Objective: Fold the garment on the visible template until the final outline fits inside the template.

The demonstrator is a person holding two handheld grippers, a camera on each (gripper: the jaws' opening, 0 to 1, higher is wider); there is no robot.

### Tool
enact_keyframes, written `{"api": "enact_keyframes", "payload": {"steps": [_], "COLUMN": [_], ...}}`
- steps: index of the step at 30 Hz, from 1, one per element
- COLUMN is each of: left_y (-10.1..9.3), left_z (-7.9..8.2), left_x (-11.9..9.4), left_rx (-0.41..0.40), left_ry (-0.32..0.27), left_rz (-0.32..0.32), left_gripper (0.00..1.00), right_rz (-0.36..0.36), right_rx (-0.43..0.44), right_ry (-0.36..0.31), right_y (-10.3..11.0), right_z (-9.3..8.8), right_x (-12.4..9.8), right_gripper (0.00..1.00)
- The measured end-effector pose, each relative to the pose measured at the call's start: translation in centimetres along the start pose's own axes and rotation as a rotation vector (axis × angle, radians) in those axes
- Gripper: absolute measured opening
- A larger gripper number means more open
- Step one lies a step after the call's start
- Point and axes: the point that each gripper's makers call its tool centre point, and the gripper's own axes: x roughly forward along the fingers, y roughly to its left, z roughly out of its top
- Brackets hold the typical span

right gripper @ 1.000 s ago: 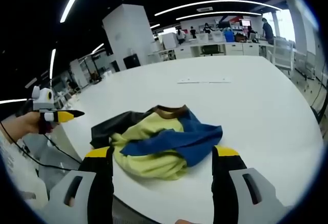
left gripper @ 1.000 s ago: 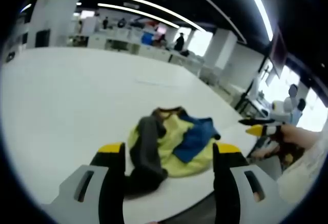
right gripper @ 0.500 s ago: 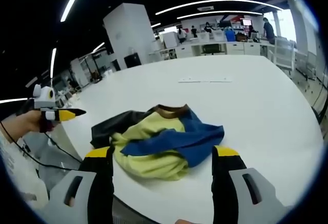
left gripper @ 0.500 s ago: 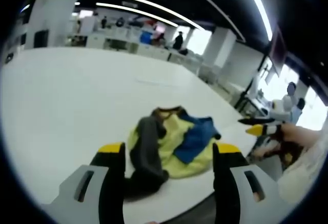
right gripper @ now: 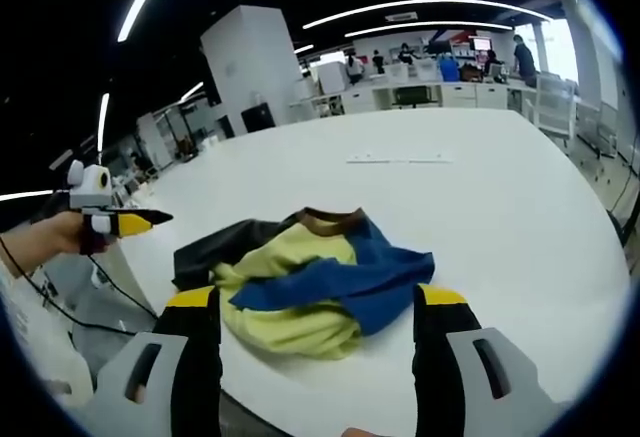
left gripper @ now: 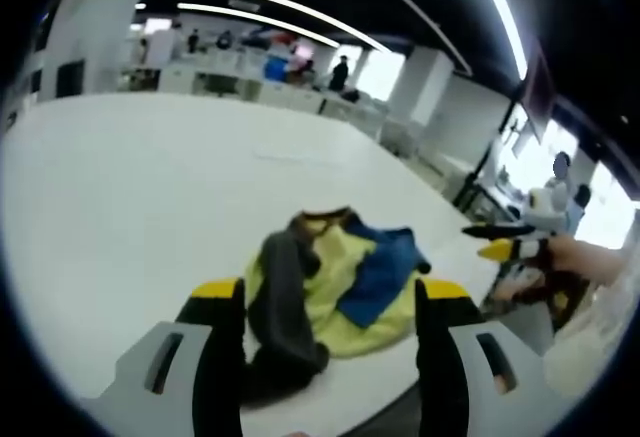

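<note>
A crumpled garment (left gripper: 335,282) in yellow, blue and dark grey, with a brown collar, lies in a heap near the white table's (left gripper: 130,187) front edge. My left gripper (left gripper: 330,292) stands open just short of it, one jaw on each side of the heap and nothing between them. In the right gripper view the same garment (right gripper: 305,282) lies ahead of my right gripper (right gripper: 316,297), which is open and empty too. Each gripper shows in the other's view, held by a hand off the table's edge: the right gripper (left gripper: 505,249) and the left gripper (right gripper: 115,221).
A faint thin strip of marks (right gripper: 398,159) lies on the table (right gripper: 500,187) well beyond the garment, also seen as marks (left gripper: 285,154) in the left gripper view. Desks, columns and people stand far behind. A cable (right gripper: 70,307) hangs below the left hand.
Both views have shifted only slightly. The garment lies as before, and both grippers stay open and off it.
</note>
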Motion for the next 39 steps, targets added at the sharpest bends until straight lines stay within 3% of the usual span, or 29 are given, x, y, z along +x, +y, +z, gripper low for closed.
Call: {"api": "enact_keyframes", "payload": {"steps": [19, 39], "left_y": [0.3, 0.7], "left_z": [1.0, 2.8], "left_x": [2.4, 5.5], "left_rx": [0.045, 0.069], "left_ry": [0.042, 0.058], "left_rz": [-0.039, -0.068], "left_gripper": [0.65, 0.65], "right_rz": [0.008, 0.024], "right_rx": [-0.042, -0.077], "right_ry": [0.01, 0.012], "right_y": [-0.8, -1.8], "right_z": [1.0, 3.1], "right_x": [0.9, 3.3], "right_gripper": [0.78, 0.77]}}
